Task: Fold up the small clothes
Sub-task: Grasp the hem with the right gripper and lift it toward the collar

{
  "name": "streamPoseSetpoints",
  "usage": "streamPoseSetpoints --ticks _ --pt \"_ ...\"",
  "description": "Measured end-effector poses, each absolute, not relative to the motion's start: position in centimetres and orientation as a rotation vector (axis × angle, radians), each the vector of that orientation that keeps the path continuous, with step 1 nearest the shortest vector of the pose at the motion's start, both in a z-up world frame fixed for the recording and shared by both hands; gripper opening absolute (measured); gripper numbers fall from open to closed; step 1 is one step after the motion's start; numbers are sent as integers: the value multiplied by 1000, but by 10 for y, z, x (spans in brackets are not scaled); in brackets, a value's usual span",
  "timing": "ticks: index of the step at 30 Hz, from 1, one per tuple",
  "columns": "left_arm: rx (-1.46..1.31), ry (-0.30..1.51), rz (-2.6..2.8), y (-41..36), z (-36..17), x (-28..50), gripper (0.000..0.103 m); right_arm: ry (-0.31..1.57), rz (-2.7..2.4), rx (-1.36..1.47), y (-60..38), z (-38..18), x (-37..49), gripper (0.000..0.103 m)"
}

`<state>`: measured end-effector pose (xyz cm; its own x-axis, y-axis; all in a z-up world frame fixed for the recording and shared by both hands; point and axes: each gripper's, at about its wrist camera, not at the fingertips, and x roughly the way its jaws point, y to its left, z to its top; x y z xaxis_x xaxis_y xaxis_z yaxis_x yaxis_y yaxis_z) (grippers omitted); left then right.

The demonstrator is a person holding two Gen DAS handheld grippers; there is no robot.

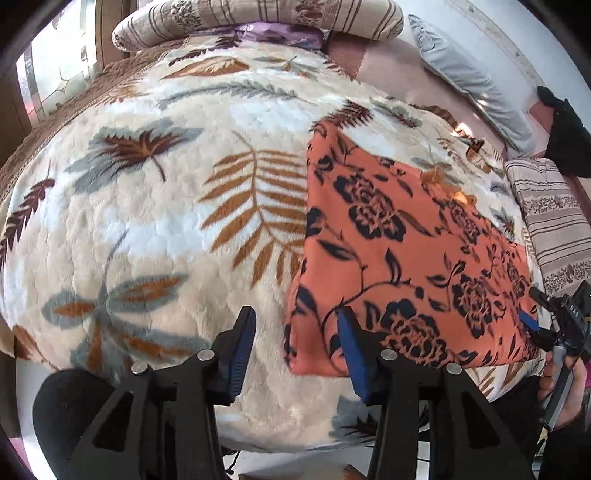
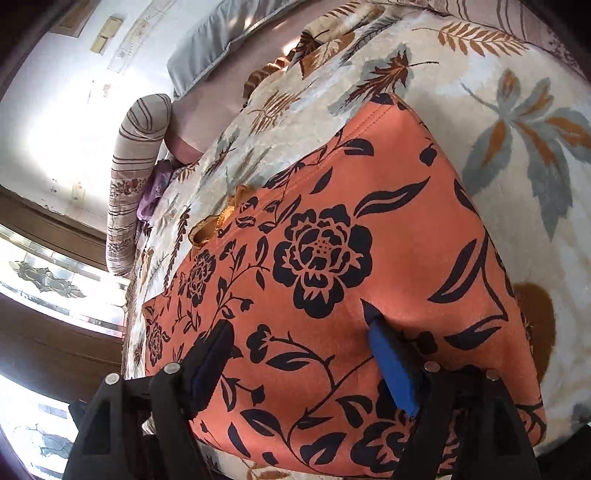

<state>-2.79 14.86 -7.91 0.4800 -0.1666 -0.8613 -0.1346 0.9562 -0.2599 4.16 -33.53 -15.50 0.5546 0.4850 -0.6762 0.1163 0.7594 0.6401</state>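
Observation:
An orange garment with a black flower print (image 1: pixel 402 251) lies flat on the leaf-patterned blanket (image 1: pixel 155 206), folded into a rough rectangle. My left gripper (image 1: pixel 295 325) is open and empty, hovering at the garment's near left corner; its right finger (image 1: pixel 351 347) is over the cloth edge. My right gripper (image 2: pixel 299 332) is open, low over the garment (image 2: pixel 332 229) near its front edge, holding nothing. It also shows at the right edge of the left wrist view (image 1: pixel 543 325).
A striped folded quilt (image 1: pixel 258 18) and a purple cloth (image 1: pixel 273 33) lie at the bed's far end. A grey pillow (image 1: pixel 469 81) lies by the wall. Another striped bolster (image 1: pixel 554 221) sits at the right. The bed edge is just below the grippers.

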Motion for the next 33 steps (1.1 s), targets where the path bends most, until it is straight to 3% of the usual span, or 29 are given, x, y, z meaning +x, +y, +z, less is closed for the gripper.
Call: streamPoseSetpoints --ticks 4,8,11,13,18,22,26,33 --pt "-265 1054 -79 142 -68 32 49 984 232 697 -334 -154 42 79" --pt "-194 1137 -43 136 -96 119 49 991 241 716 -337 -154 42 79" --pt "-180 1161 17 147 -116 164 61 1012 256 746 -345 -153 43 79" --pt "-182 1156 70 153 -108 178 63 988 209 822 -362 -149 36 79" --pt "-206 1042 105 156 -72 147 63 883 72 970 -403 -130 -8 80" --pt "-227 985 29 133 -57 96 68 936 118 1044 -383 -138 -49 85" --pt "-242 977 -70 91 -57 55 71 953 114 1126 -362 -166 -71 85" --pt "-155 1002 -203 12 -66 27 71 787 -55 1282 -400 -185 -57 85"
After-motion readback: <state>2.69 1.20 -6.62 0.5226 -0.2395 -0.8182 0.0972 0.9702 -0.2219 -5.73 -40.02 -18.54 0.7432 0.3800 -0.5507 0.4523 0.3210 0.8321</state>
